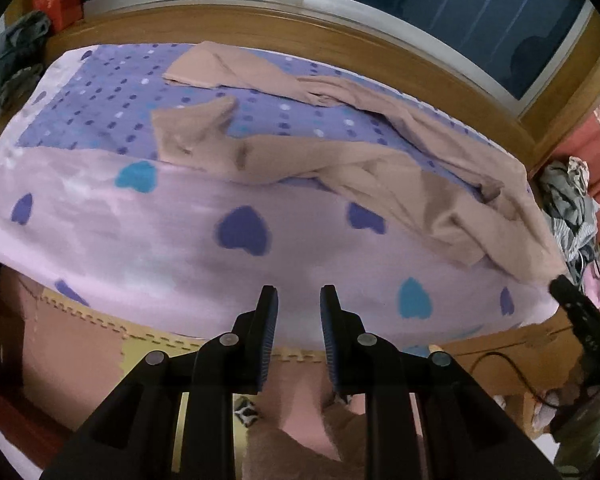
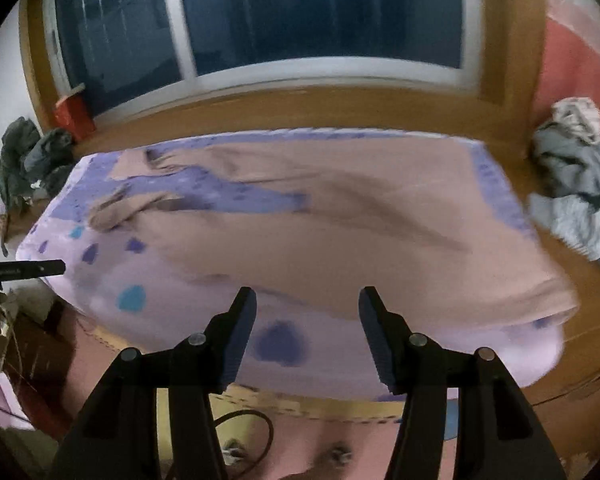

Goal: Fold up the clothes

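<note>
- Ahead of both your grippers lies the bed (image 1: 112,236), its lilac cover printed with hearts and dots.
- Your tan garment (image 1: 380,160) sprawls over the bed beyond the tips, rumpled; from your left tool it trails off to the right, toward the other gripper.
- Your right gripper (image 2: 307,300) has its 2 jaws well apart with nothing between them, clear of the cloth.
- Your left gripper (image 1: 299,294) shows a narrower gap, also empty, over the near edge of the bed.
- 2 loose clothes heaps (image 2: 576,184) sit out to the sides.
</note>
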`<state>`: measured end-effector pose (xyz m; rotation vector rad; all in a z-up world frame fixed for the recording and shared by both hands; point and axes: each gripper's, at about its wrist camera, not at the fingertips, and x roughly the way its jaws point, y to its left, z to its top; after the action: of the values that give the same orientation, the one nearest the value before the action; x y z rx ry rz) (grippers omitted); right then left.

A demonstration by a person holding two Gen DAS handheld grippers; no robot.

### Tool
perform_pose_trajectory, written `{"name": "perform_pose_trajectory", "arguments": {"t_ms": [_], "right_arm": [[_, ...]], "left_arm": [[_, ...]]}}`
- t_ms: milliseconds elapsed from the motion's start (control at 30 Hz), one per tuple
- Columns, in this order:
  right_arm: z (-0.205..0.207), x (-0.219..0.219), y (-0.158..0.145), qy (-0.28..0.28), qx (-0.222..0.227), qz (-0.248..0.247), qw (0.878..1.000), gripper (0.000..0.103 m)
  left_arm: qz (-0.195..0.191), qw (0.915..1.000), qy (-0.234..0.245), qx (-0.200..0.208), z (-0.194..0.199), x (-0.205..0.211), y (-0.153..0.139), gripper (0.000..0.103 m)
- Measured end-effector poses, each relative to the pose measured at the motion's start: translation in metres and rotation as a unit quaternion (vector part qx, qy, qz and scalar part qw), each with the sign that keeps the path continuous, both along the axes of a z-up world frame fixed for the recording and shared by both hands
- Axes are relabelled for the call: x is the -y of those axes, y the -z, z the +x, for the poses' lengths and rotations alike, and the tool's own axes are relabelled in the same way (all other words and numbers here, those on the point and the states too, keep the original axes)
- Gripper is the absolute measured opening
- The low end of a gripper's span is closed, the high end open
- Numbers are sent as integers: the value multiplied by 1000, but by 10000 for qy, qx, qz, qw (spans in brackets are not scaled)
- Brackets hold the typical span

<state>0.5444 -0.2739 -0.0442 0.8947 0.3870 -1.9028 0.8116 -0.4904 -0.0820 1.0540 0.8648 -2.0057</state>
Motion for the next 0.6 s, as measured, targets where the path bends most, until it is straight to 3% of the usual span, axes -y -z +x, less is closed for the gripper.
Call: {"name": "perform_pose_trajectory", "arguments": {"t_ms": [267,467,600], "right_arm": [[79,58,20,48,419,56,9991,54],[103,91,34,-69,848,322,9959,54],[122,114,35,-217,801,330,9960,54]], "left_arm": [[-97,9990,408,168,40,18,-5,22],[-8,9990,436,77,57,32,1,22],[54,9995,303,33,69,52,3,22]]}}
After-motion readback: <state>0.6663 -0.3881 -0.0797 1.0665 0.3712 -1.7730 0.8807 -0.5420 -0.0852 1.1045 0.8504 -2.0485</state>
